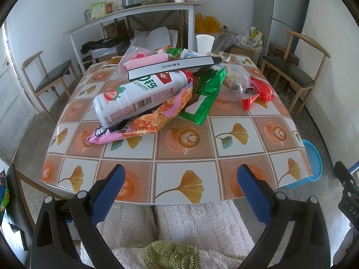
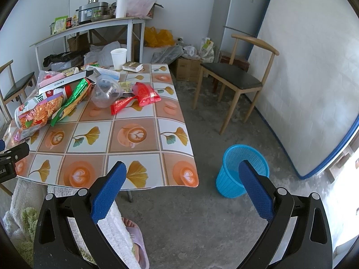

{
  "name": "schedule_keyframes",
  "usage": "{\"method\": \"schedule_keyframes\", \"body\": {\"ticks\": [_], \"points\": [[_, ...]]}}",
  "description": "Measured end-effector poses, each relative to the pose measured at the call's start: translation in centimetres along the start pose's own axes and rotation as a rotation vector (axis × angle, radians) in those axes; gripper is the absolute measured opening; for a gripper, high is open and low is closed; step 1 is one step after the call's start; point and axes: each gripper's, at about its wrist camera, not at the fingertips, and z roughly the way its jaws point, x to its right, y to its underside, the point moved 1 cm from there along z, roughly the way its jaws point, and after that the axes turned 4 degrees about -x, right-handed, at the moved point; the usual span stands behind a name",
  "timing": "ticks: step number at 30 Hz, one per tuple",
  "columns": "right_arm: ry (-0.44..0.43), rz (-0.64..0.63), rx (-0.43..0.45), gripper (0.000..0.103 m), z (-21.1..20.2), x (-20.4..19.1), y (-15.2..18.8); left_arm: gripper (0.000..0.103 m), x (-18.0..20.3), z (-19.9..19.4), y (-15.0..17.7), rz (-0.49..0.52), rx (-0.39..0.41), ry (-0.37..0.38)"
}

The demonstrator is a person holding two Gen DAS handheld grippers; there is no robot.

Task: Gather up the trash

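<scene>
Trash lies piled on the tiled-pattern table (image 1: pixel 186 179): a white strawberry drink bottle (image 1: pixel 139 96) on an orange-pink snack bag (image 1: pixel 152 118), a green wrapper (image 1: pixel 204 96), a clear plastic cup (image 1: pixel 235 85) on its side, red wrappers (image 1: pixel 258 94), a long grey box (image 1: pixel 172 66) and a white paper cup (image 1: pixel 204 43). My left gripper (image 1: pixel 180 173) is open and empty at the table's near edge. My right gripper (image 2: pixel 181 170) is open and empty off the table's right corner, above the floor. A blue mesh bin (image 2: pixel 242 170) stands on the floor right of the table.
Wooden chairs stand left (image 1: pixel 49 78) and right (image 2: pixel 235 78) of the table. A shelf table (image 1: pixel 134 15) with kitchen items, bags and boxes lines the back wall. A fridge (image 2: pixel 240 11) and a mattress (image 2: pixel 309 78) stand at the right. My legs and slipper (image 2: pixel 136 237) are below.
</scene>
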Motion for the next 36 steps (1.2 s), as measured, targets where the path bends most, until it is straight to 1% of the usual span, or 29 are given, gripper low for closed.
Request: {"method": "schedule_keyframes", "body": {"ticks": [17,36], "points": [[-0.004,0.001,-0.002,0.096,-0.14,-0.13,-0.17,0.098,-0.08,0.33,0.28,0.000,-0.007,-0.002],[-0.018,0.006,-0.011,0.096,0.35,-0.58,0.37,0.098,-0.39,0.59,0.67,-0.001,-0.013,-0.002]]}}
